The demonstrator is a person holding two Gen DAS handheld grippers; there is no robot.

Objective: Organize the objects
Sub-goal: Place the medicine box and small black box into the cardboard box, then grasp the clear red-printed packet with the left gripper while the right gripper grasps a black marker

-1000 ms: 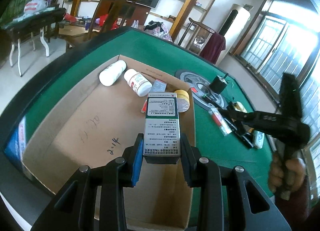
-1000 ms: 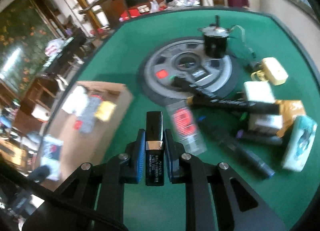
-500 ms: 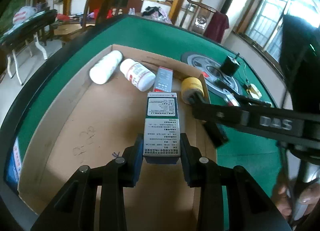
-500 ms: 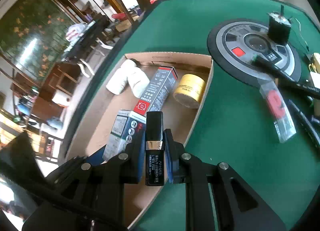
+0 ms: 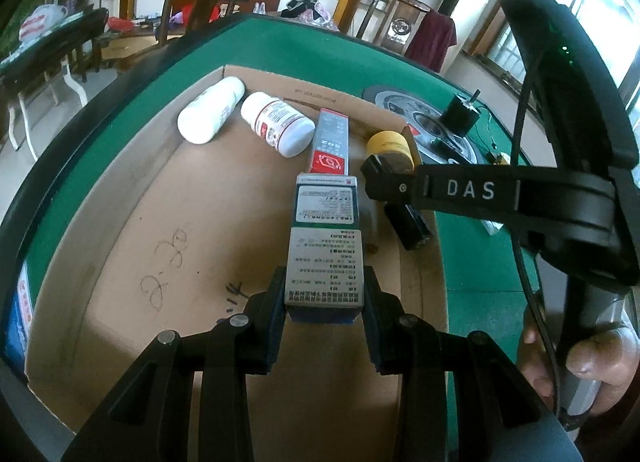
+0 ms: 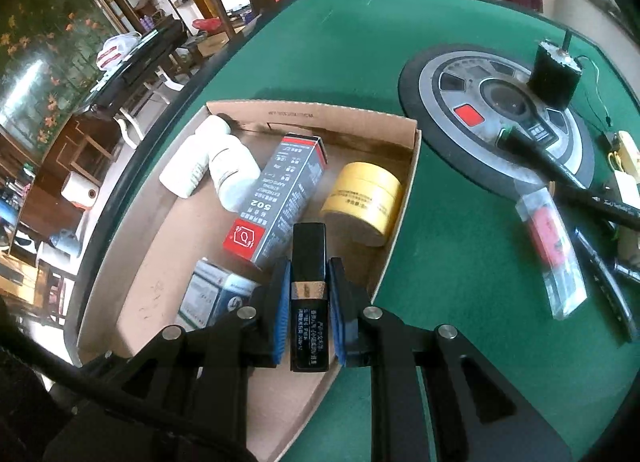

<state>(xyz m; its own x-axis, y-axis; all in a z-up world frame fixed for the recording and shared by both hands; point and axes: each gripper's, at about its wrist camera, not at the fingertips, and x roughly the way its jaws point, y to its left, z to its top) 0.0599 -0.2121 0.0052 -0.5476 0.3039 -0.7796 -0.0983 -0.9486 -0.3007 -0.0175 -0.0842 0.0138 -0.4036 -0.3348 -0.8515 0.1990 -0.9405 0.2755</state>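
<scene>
My left gripper (image 5: 324,312) has its jaws opening, the white-and-green printed medicine carton (image 5: 325,246) still between the pads, low centre of the left view, over the shallow brown cardboard tray (image 5: 120,229). My right gripper (image 6: 308,328) is clamped on the slim black rectangular tube (image 6: 309,294), bottom centre of the right view, above the tray's right edge, near the yellow round jar (image 6: 366,193) and grey-red 502 box (image 6: 280,197).
</scene>
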